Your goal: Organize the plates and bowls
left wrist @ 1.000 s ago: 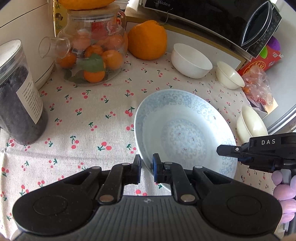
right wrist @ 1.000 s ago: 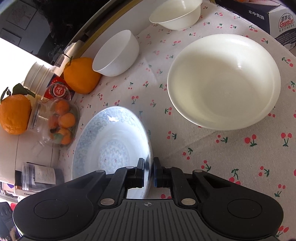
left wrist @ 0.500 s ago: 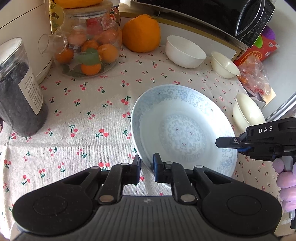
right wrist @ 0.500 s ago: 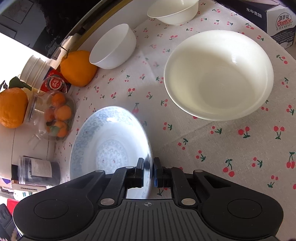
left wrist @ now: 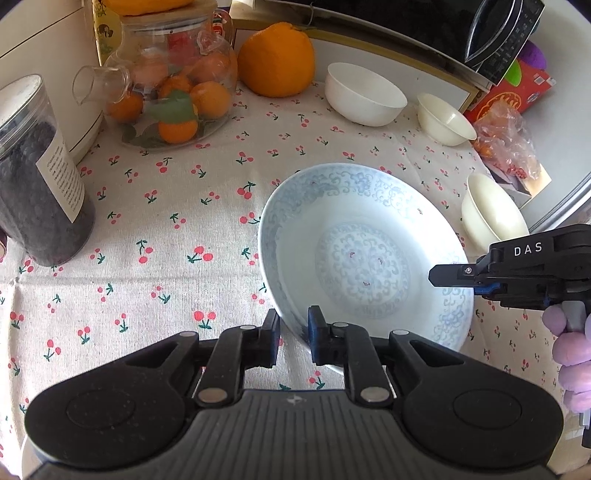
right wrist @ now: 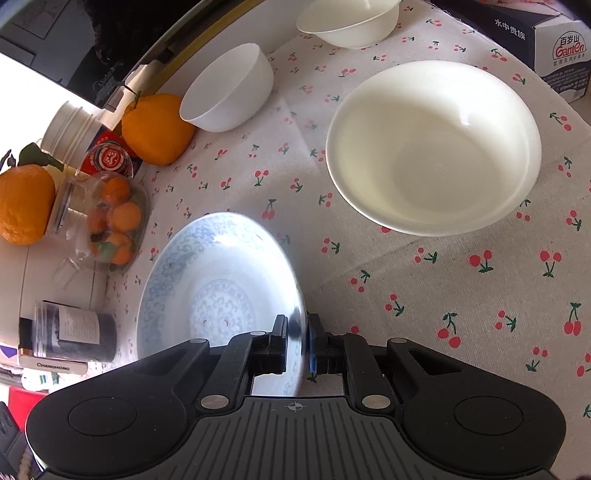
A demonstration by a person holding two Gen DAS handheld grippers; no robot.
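Note:
A blue-patterned plate (left wrist: 362,258) (right wrist: 221,295) sits low over the cherry-print cloth, slightly tilted. My left gripper (left wrist: 293,332) has the plate's near rim between its pads, and its jaws are opening. My right gripper (right wrist: 297,339) holds the opposite rim and shows at the plate's right edge (left wrist: 454,280) in the left wrist view; its jaws are opening too. A large white bowl (right wrist: 432,147) stands apart to the right of the plate. Two small bowls, one white (left wrist: 364,94) and one cream (left wrist: 445,118), stand at the back.
A glass teapot of small oranges (left wrist: 170,85), a big orange (left wrist: 275,59) and a dark-filled jar (left wrist: 33,177) stand at the left. A microwave (left wrist: 461,26) runs along the back. A drink carton (right wrist: 554,48) stands beyond the large bowl. A gloved hand (left wrist: 572,350) holds the right gripper.
Both grippers and the plate shifted slightly, so the table things sit a little differently in view. The gap between each gripper's pads has widened a touch around the rim.

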